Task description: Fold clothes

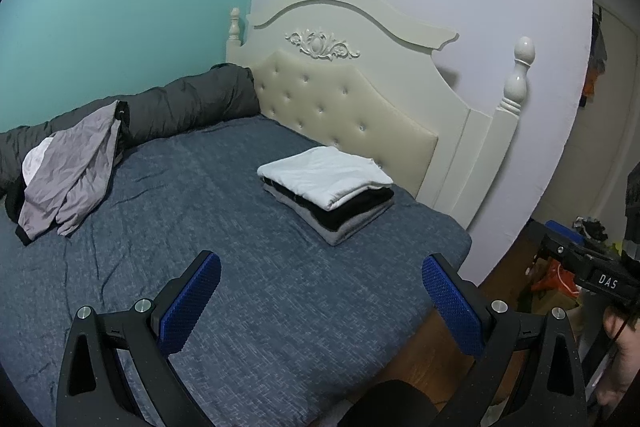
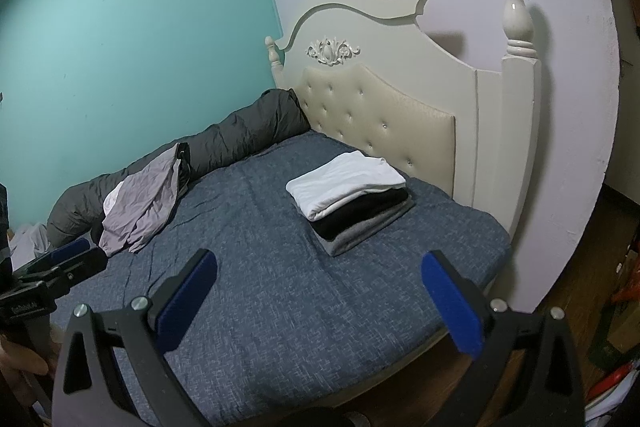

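Note:
A stack of folded clothes (image 1: pixel 328 193) (image 2: pixel 350 197), white on top of black and grey, lies on the blue bed (image 1: pixel 224 211) (image 2: pixel 256 267) near the headboard. A crumpled lilac-grey garment (image 1: pixel 72 175) (image 2: pixel 140 201) lies unfolded at the far left, draped partly over a dark grey rolled duvet (image 1: pixel 180 103) (image 2: pixel 240 135), with a bit of white cloth beneath it. My left gripper (image 1: pixel 320 269) hovers open above the bed's near side, nothing between its blue pads. My right gripper (image 2: pixel 318 267) also stands open and empty, short of the stack. The left gripper (image 2: pixel 64 259) shows at the left edge of the right wrist view.
A cream tufted headboard (image 1: pixel 348 107) (image 2: pixel 384 115) with turned posts backs the bed against a lilac wall; a teal wall runs along the left. Wooden floor (image 1: pixel 424 347) and clutter (image 2: pixel 616 339) lie to the right of the bed. A person's hand (image 1: pixel 624 347) holds the other gripper.

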Demonstrator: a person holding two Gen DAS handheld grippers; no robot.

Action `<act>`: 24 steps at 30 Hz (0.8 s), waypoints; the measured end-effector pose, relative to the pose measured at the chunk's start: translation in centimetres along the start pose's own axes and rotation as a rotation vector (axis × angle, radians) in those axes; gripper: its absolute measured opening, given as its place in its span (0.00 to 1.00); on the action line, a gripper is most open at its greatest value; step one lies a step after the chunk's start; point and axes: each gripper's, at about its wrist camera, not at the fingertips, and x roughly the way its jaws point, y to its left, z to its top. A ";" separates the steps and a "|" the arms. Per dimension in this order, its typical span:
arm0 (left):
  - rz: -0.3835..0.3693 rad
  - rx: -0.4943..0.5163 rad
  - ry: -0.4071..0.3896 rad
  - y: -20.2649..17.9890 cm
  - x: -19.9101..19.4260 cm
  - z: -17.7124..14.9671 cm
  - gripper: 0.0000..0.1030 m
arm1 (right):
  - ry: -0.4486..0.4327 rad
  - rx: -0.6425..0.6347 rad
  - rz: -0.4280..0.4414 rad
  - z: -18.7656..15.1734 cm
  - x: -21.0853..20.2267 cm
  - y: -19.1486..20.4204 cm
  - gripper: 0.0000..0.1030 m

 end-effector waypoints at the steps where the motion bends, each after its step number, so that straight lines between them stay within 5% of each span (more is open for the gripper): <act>1: -0.001 -0.002 0.001 0.0 0.0 0.0 1.00 | 0.000 0.001 0.000 0.0 0.0 0.0 1.00; 24: 0.008 -0.015 0.011 0.6 0.2 -0.2 1.00 | 0.005 0.010 0.003 -0.1 0.1 -0.1 1.00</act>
